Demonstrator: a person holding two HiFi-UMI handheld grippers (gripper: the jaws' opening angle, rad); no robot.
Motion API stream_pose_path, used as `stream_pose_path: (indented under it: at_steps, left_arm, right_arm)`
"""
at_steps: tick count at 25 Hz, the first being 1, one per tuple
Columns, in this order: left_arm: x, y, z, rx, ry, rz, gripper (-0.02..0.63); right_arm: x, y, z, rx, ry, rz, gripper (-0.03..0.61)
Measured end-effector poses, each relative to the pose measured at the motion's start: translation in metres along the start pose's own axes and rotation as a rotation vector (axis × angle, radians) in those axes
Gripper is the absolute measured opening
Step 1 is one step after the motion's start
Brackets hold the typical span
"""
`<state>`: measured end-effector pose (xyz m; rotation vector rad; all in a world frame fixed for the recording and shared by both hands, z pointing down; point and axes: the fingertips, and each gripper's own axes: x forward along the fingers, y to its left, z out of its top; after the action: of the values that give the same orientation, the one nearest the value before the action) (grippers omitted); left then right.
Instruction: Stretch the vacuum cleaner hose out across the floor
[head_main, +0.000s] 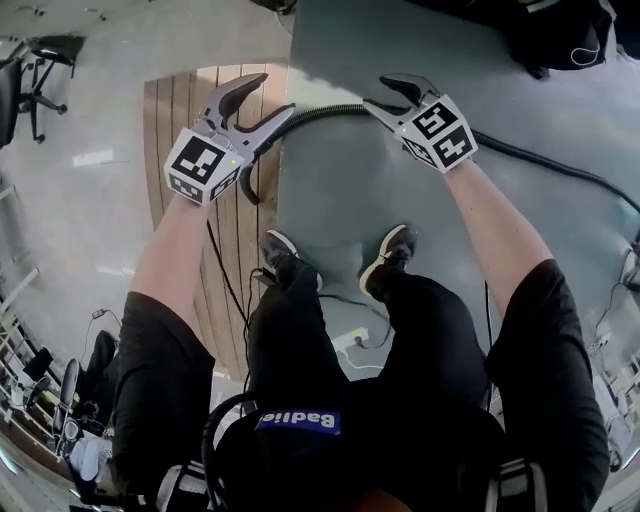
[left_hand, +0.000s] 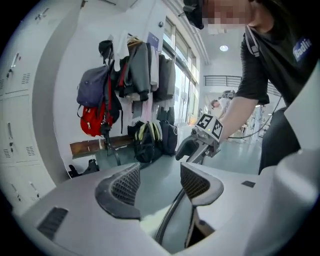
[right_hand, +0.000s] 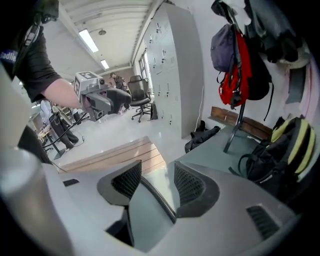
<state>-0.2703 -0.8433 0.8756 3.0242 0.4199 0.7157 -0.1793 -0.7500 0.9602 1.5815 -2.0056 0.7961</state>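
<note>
Black ribbed hose (head_main: 322, 110) raised above the left edge of the grey mat (head_main: 340, 190), left gripper (head_main: 278, 93) jaws spread with the hose running between them, right gripper (head_main: 377, 91) jaws also apart around the hose, which then trails across the mat.

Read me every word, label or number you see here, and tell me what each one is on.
White lettering on the blue shirt patch: too distorted to read.
The square markers on the left gripper and right gripper: patterns only, no words.
Labels on the lockers: too small to read.
</note>
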Motion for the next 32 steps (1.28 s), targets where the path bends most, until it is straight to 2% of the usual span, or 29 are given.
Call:
stream_pose_path:
  at_steps: [3,6,10,13,16,19,23,25,27,32]
  left_arm:
    - [-0.041,-0.024,0.043,-0.061,-0.026,0.022,0.237]
    - [-0.082,-0.070,0.087,-0.120,-0.021,0.020,0.232]
    - [-0.145,-0.137,0.178,-0.189,-0.038,-0.001,0.232]
    - [-0.179,-0.191,0.253,-0.202,-0.052,-0.043,0.232]
    - [-0.207,-0.253,0.330,-0.242,-0.079,-0.096,0.232]
    - [-0.230,-0.294,0.401,-0.237,-0.144,-0.132,0.227]
    - [-0.273,-0.326,0.458,-0.315,-0.195,-0.186,0.196]
    - [-0.294,-0.339,0.486,-0.297,-0.219,-0.230,0.174]
    - [-0.311,-0.344,0.509,-0.235,-0.253,-0.260,0.131]
    - [-0.380,-0.347,0.525,-0.108,-0.330,-0.301,0.047]
  right_arm:
    - [-0.051,0.030,0.047,0.071,-0.058,-0.017,0.208]
    - [-0.110,0.075,0.088,0.161,-0.124,-0.016,0.209]
    - [-0.212,0.141,0.147,0.285,-0.182,-0.041,0.208]
    - [-0.303,0.183,0.181,0.344,-0.218,-0.076,0.208]
    - [-0.397,0.224,0.204,0.340,-0.221,-0.081,0.208]
    - [-0.474,0.251,0.238,0.280,-0.261,-0.088,0.208]
    - [-0.541,0.301,0.284,0.293,-0.406,-0.091,0.207]
    - [-0.566,0.318,0.307,0.308,-0.477,-0.104,0.206]
    - [-0.583,0.327,0.332,0.285,-0.530,-0.140,0.158]
    - [-0.588,0.396,0.396,0.225,-0.626,-0.162,0.057]
